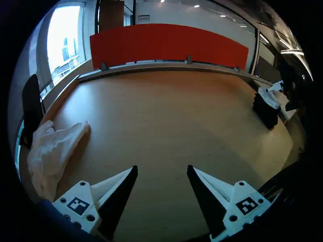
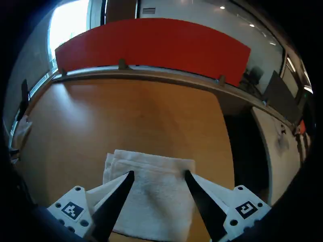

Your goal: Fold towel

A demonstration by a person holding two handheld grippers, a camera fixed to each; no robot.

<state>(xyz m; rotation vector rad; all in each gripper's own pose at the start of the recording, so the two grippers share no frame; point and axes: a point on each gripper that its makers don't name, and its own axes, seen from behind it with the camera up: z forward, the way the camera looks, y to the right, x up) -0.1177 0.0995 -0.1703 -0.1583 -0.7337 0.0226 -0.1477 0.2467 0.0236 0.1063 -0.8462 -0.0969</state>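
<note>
In the right gripper view my right tongs (image 2: 158,172) are spread wide, pinching nothing. The towel (image 2: 157,197) lies directly beneath and between the two fingers. It is white, folded into a neat layered rectangle, and flat on the near part of the bench (image 2: 121,117). Its stacked edges show along the far-left corner. I cannot tell whether the fingertips touch the cloth or hang just above it.

In the left gripper view my left tongs (image 1: 162,167) are spread as well, with bare wood between the fingers. At the near left of that view a crumpled white cloth (image 1: 52,153) lies bunched at the bench's left edge, well apart from the tongs. Behind it stands a dark chair (image 1: 31,105). At the far right a dark bundle (image 1: 265,111) with something white on top sits by the bench's right edge; I cannot make out what it is.

The bench is a broad expanse of warm light-brown wood. A red partition (image 1: 169,42) runs along its far edge on small grey brackets. A bright window (image 1: 64,44) is at the far left, and ceiling lights show above. In the right gripper view a dark gap separates the bench from a pale neighbouring desk (image 2: 278,161) on the right.
</note>
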